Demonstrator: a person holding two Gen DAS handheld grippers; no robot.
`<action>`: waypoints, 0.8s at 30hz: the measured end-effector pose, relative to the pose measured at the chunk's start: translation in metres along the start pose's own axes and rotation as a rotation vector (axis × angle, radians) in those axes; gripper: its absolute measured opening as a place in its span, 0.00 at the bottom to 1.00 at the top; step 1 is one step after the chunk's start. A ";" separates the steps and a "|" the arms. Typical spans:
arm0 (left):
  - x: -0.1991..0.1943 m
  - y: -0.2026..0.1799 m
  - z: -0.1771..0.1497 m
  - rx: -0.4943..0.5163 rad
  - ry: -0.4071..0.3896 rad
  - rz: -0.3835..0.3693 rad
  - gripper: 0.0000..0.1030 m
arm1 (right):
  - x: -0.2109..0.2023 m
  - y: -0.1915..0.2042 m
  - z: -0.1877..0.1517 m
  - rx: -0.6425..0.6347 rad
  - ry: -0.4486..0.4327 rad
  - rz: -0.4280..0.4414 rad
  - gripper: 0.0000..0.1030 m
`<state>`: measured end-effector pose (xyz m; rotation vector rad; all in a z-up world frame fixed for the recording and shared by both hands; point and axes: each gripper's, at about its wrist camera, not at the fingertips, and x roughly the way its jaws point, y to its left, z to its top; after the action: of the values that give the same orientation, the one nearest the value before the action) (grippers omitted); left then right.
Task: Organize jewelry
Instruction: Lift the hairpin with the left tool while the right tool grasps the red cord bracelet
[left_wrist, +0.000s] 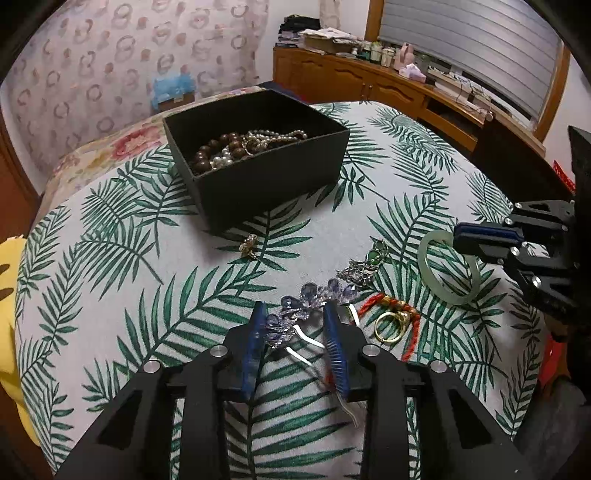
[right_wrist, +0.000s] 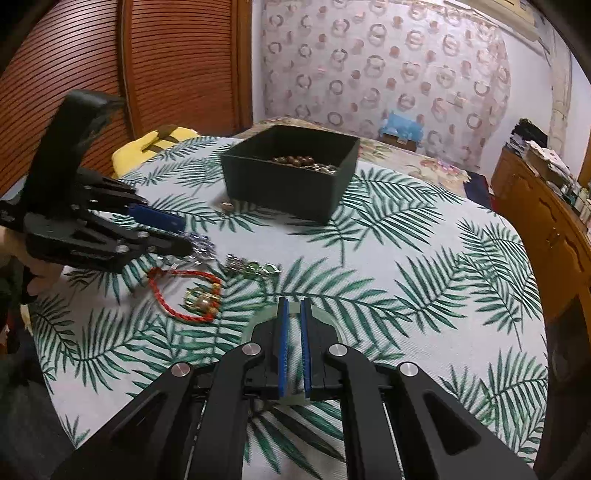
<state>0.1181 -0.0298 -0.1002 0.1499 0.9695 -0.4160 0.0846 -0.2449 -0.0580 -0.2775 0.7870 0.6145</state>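
Note:
A black box (left_wrist: 273, 184) holds brown beads (left_wrist: 214, 149) and pearl strands. My left gripper (left_wrist: 295, 314) is open, its blue fingers either side of a purple crystal hair clip (left_wrist: 314, 299) lying on the cloth. My right gripper (right_wrist: 293, 308) is shut on a pale green jade bangle (left_wrist: 448, 273), which also shows in the right wrist view (right_wrist: 328, 319). A red cord bracelet (right_wrist: 177, 291) with a gold ring (left_wrist: 391, 325), a silver and green brooch (left_wrist: 365, 267) and a small gold piece (left_wrist: 249, 245) lie loose.
The round table has a palm-leaf cloth (left_wrist: 110, 258). A yellow cushion (right_wrist: 147, 147) sits at its far left edge. A wooden sideboard (left_wrist: 388, 85) with clutter stands behind, and a flowered bed (left_wrist: 110, 147) lies beyond the box.

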 end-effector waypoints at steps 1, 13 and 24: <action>0.001 0.000 0.000 0.000 0.002 -0.001 0.23 | 0.000 0.002 0.000 -0.002 0.000 0.006 0.07; -0.009 0.011 -0.007 -0.086 -0.085 0.057 0.21 | 0.021 0.024 0.009 0.006 0.038 0.132 0.07; -0.010 0.011 -0.011 -0.107 -0.108 0.061 0.21 | 0.041 0.031 0.012 0.005 0.089 0.145 0.17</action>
<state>0.1089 -0.0139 -0.0984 0.0595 0.8766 -0.3129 0.0946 -0.1987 -0.0800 -0.2458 0.8995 0.7405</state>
